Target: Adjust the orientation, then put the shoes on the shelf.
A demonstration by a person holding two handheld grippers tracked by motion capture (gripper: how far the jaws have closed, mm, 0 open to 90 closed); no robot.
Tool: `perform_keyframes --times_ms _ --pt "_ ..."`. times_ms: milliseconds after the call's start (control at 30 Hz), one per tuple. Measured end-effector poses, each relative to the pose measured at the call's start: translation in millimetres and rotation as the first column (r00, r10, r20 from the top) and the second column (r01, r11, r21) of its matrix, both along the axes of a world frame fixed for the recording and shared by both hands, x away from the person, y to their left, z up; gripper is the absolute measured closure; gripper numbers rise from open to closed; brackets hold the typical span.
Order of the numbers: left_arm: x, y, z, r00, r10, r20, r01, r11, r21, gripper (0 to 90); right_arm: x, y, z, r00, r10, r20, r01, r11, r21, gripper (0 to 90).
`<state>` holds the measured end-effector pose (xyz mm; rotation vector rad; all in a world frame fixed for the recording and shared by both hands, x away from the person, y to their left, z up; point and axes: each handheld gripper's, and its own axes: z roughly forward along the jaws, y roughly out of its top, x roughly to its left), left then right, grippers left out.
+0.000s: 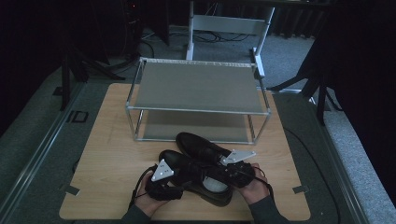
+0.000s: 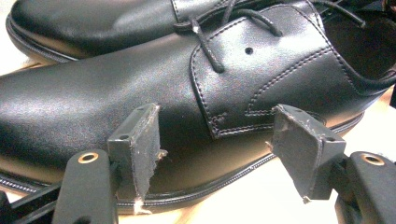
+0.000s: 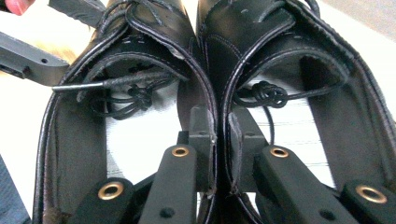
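A pair of black leather lace-up shoes (image 1: 198,163) lies side by side at the near middle of the light wooden table (image 1: 107,154), just in front of a two-tier metal-framed rack with grey shelves (image 1: 196,88), which stands between them and the far edge; the right gripper (image 3: 217,135) has its jaws clamped on the two touching inner collar walls, one jaw inside each shoe; the left gripper (image 2: 215,140) holds its jaws wide apart against the nearer shoe's side, gripping nothing.
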<state>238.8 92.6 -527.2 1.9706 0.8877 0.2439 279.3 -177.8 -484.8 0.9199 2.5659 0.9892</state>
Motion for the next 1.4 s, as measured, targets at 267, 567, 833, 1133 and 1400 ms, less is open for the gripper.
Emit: perform_keyframes --times_ms 267,567,833,1133,1400 --pt "11.3 -22.8 -2.2 0.9992 -0.038 0.014 0.038 0.9993 -0.004 33.5 -3.0 -20.0 1.0 0.9992 -0.040 -0.001 0.040 0.999 -0.004 81.3" --pt "23.9 -53.8 -4.7 0.9941 -0.105 0.024 0.106 0.9940 -0.029 33.3 -16.6 -54.4 0.7 0.9915 -0.130 -0.007 0.130 0.991 0.011 81.3" --pt "36.0 -70.5 -4.6 0.9903 -0.138 0.018 0.139 0.9898 -0.032 33.3 -19.3 -70.2 0.5 0.9817 -0.191 -0.004 0.191 0.982 0.017 81.3" --pt "41.9 -78.4 -4.5 0.9902 -0.138 0.020 0.139 0.9899 -0.030 33.2 -17.3 -77.2 0.4 0.9768 -0.214 -0.004 0.214 0.977 0.019 81.1" --pt "40.1 -75.3 -3.3 0.9924 -0.120 0.029 0.121 0.9917 -0.045 32.1 -18.0 -77.5 2.3 0.9778 -0.210 -0.002 0.210 0.978 0.011 76.8"
